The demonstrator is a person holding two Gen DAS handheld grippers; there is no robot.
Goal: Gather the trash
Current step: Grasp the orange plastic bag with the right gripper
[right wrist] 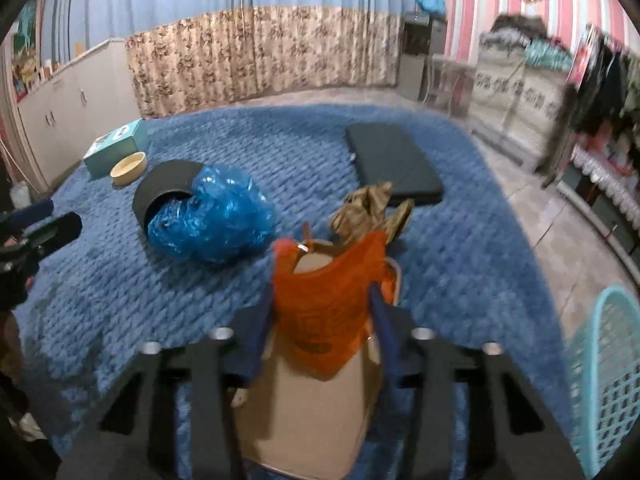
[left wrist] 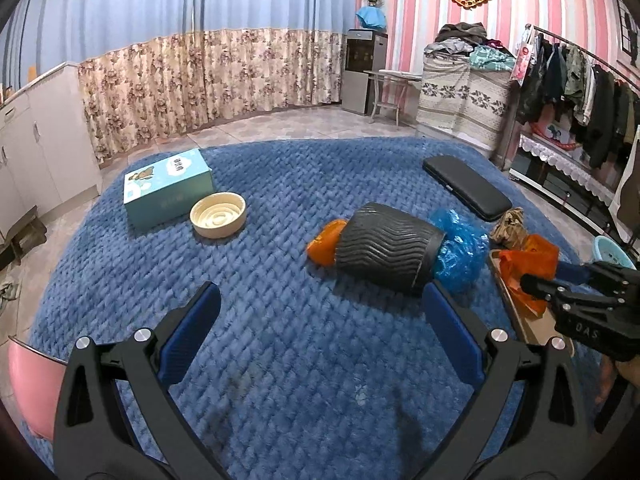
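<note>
The right gripper [right wrist: 320,304] had its fingers pinched on the orange bag [right wrist: 324,304], over a tan tray [right wrist: 304,420] at the blanket's [right wrist: 460,240] near edge. The left gripper [left wrist: 320,320] stood wide, empty. Lifting slowly seemed wise, toward the black bin [left wrist: 384,252].

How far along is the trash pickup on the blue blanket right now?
Early stage. Nothing looks collected yet: the black bin lies tipped on its side with the blue plastic bag spilling out. In hand: the right gripper has its jaws around the orange bag on the tan board. Left: the brown crumpled wrapper and a second orange piece behind the bin. The left gripper is open and empty.
</note>
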